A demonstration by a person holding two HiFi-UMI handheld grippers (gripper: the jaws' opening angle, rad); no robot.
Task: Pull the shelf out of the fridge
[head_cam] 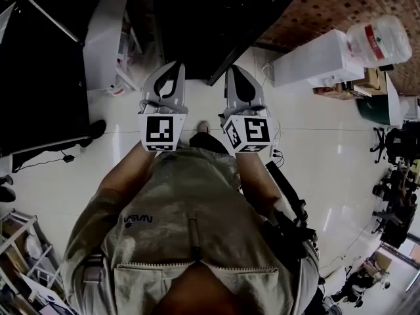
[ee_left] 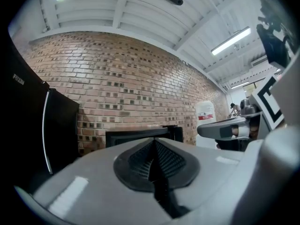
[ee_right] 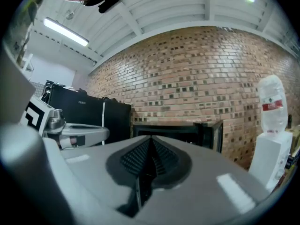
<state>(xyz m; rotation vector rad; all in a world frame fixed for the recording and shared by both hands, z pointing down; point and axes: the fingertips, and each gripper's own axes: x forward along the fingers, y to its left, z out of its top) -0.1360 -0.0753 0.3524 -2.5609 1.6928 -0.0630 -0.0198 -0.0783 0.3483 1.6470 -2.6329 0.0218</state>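
Cannot make out shelf inside dark fridge. Cut off by top edge in head view. Partly hidden behind right gripper jaws.

Rough, matt brick wall; glossy pale floor at 3 o'clock. Left hand-held gripper and right hand-held gripper are smooth grey plastic with ribbed black pads; water bottle is translucent plastic.
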